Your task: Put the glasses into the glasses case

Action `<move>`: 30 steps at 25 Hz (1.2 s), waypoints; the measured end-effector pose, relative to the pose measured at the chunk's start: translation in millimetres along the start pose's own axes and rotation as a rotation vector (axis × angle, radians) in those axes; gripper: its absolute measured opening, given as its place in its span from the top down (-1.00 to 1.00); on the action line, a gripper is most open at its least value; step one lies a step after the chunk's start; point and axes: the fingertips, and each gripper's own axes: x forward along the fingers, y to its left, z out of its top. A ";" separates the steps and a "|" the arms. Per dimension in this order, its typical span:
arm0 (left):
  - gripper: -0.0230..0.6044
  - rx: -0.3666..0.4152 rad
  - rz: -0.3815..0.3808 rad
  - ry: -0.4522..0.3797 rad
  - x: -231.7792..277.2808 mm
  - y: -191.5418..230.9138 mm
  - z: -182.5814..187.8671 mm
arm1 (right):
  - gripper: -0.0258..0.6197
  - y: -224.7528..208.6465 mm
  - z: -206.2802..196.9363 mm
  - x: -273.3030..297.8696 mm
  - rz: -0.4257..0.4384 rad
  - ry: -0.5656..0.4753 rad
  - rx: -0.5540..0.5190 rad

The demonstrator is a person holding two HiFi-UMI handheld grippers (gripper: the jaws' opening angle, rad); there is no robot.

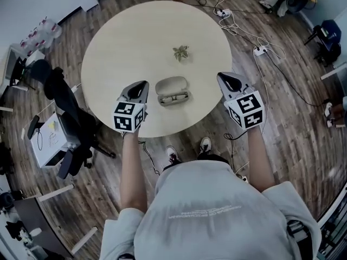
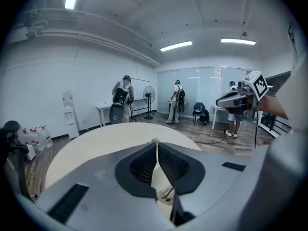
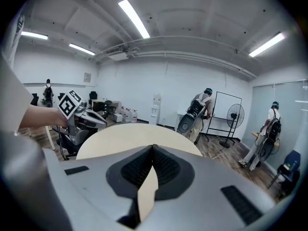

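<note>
At the near edge of the round tabletop point(image 1: 119, 47) the left gripper point(image 1: 142, 86) and the right gripper point(image 1: 225, 80) both pointed toward the far edge. Each had its jaws pressed together at the tips and gripped nothing, as each gripper's own view showed. Between them, a little in from the near edge, lay the glasses case point(image 1: 172, 90), open, with its long axis running left to right, roughly along that edge. The glasses point(image 1: 175, 98) appeared to rest already in its nearer half, the lid tipped back toward the table's middle. The case sat just beside the left gripper's tips, to their right, and noticeably farther from the right gripper, so the left looked better placed to reach the lid or steady the case. Past the case, toward the centre, a small star-shaped greenish object point(image 1: 180, 52) lay alone on the pale, bare surface. Beyond the table were wood flooring, a dark office chair point(image 1: 65, 107) off the left edge, cables with a power strip point(image 1: 260, 50), and people point(image 2: 122, 97) standing at the back of the room.
</note>
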 end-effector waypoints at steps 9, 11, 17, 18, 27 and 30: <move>0.86 0.154 0.097 -0.171 -44.9 2.6 78.4 | 0.92 0.8 64.7 -1.3 0.026 -0.122 -0.068; 0.86 0.171 0.116 -0.204 -54.8 2.9 93.3 | 0.92 0.1 78.7 -2.1 0.025 -0.143 -0.093; 0.86 0.234 0.145 -0.298 -80.2 -1.6 131.2 | 0.92 -0.7 105.3 -2.2 0.004 -0.184 -0.156; 0.86 0.243 0.148 -0.307 -83.2 -1.9 135.2 | 0.92 0.0 108.3 -2.3 0.004 -0.190 -0.163; 0.86 0.255 0.158 -0.334 -101.8 -8.6 152.7 | 0.92 8.1 128.2 -10.0 0.019 -0.234 -0.208; 0.86 0.259 0.159 -0.337 -107.3 -11.0 156.3 | 0.92 14.0 133.2 -12.6 0.037 -0.243 -0.221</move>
